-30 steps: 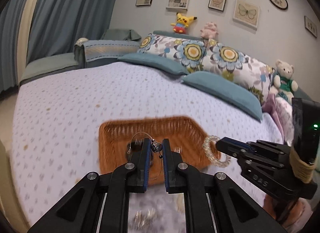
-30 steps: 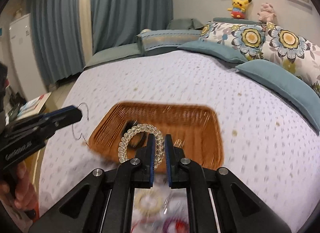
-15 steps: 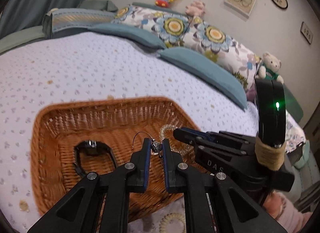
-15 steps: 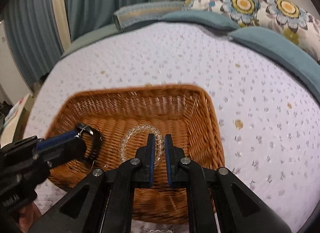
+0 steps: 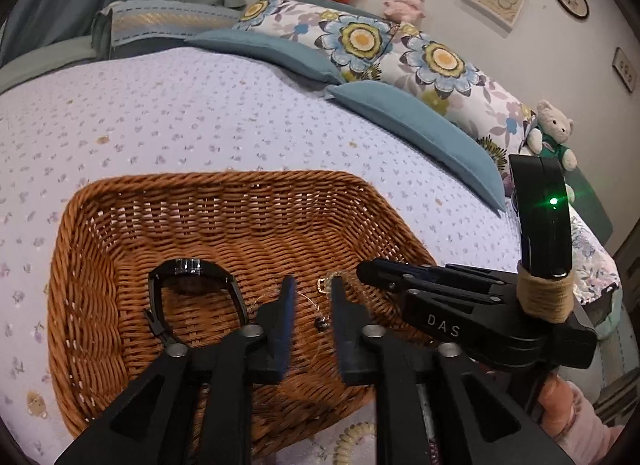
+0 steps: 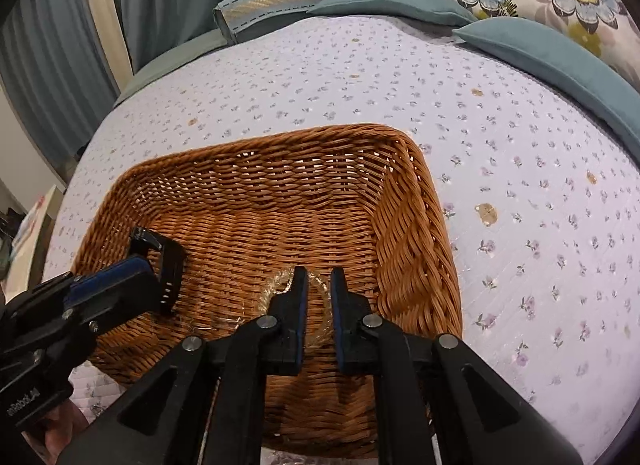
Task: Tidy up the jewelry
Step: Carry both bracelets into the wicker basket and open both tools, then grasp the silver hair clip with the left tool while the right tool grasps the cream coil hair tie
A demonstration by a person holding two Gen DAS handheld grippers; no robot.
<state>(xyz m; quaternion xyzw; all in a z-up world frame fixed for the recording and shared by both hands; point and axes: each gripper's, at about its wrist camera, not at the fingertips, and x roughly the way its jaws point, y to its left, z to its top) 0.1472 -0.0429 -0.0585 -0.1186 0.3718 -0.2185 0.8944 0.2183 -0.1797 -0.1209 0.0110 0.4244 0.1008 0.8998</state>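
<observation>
A brown wicker basket (image 5: pixel 224 193) (image 6: pixel 412 201) sits on the bed. Inside lie a black watch (image 5: pixel 192 277) (image 6: pixel 170 265), a thin wire necklace with a small dark pendant (image 5: pixel 320 322), and a clear coil bracelet (image 6: pixel 276 285). My left gripper (image 5: pixel 311 293) is open over the basket floor, with the necklace lying loose between its fingers. My right gripper (image 6: pixel 319 285) is open just above the coil bracelet, which rests on the basket floor. The right gripper also shows in the left wrist view (image 5: pixel 372 271), the left gripper in the right wrist view (image 6: pixel 120 277).
The lilac flowered bedspread (image 5: pixel 200 113) surrounds the basket. Blue and floral pillows (image 5: pixel 400 45) line the far side, with plush toys behind. A beige coil band (image 5: pixel 352 441) lies on the bed near the basket's front edge.
Both grippers moved down into the basket and opened. The left let go of the necklace, the right let go of the coil bracelet; both now lie on the basket floor.
</observation>
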